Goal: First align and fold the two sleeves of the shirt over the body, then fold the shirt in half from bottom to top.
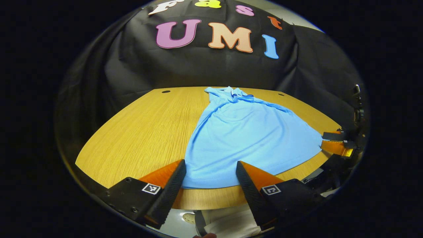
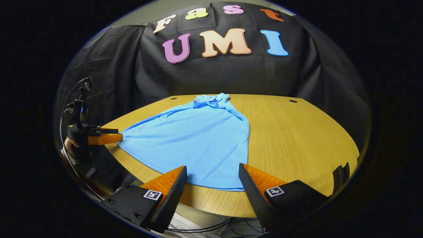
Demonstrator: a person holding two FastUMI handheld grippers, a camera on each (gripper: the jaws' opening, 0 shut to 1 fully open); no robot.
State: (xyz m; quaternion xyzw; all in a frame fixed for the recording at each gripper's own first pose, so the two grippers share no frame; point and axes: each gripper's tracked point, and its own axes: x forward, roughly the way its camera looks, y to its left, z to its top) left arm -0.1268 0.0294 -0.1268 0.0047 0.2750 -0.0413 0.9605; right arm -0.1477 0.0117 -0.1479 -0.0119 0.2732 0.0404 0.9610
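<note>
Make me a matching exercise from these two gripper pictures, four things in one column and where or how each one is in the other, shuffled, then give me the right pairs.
Things:
1. shirt
2. table
3. left gripper
4. right gripper

States:
A. open, at the near table edge by the hem's left corner
B. wooden, with small dark holes near its far edge
C. light blue, lying flat with the collar toward the far side
D. open, at the near table edge by the hem's right corner

Pairs: 1-C, 2-B, 3-A, 4-D
</note>
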